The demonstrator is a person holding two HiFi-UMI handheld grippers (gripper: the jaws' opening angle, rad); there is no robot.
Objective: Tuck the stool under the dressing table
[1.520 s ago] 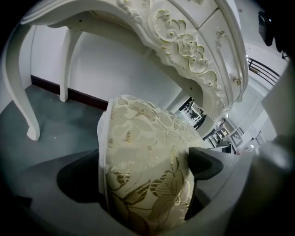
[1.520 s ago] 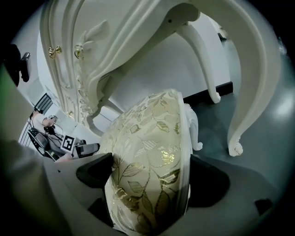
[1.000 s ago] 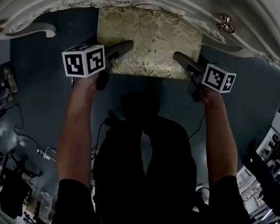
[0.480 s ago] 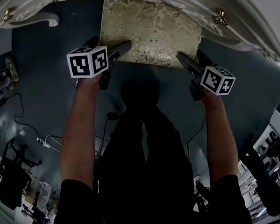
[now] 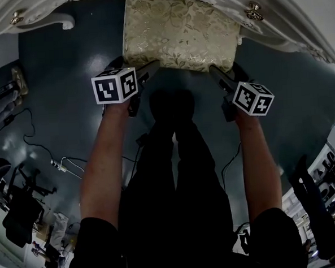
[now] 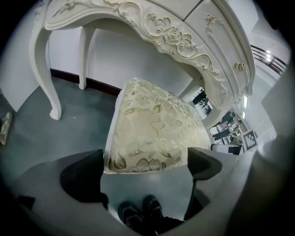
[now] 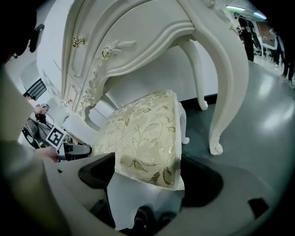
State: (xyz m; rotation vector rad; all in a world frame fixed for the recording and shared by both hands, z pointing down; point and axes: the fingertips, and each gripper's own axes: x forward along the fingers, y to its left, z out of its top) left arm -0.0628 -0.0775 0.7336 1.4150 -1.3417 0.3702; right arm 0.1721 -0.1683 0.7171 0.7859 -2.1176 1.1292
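The stool (image 5: 181, 30) stands on the floor (image 5: 56, 69), its far part under the front edge of the dressing table (image 5: 296, 15) and its near edge out in the open. My left gripper (image 5: 151, 66) is at the stool's near-left corner, jaws apart, with the cushion's corner showing between the tips; I cannot confirm contact. My right gripper (image 5: 214, 71) is at the stool's near-right corner, jaws likewise wide apart, and the cushion's corner reaches in between them. Neither gripper is clamped on the stool.
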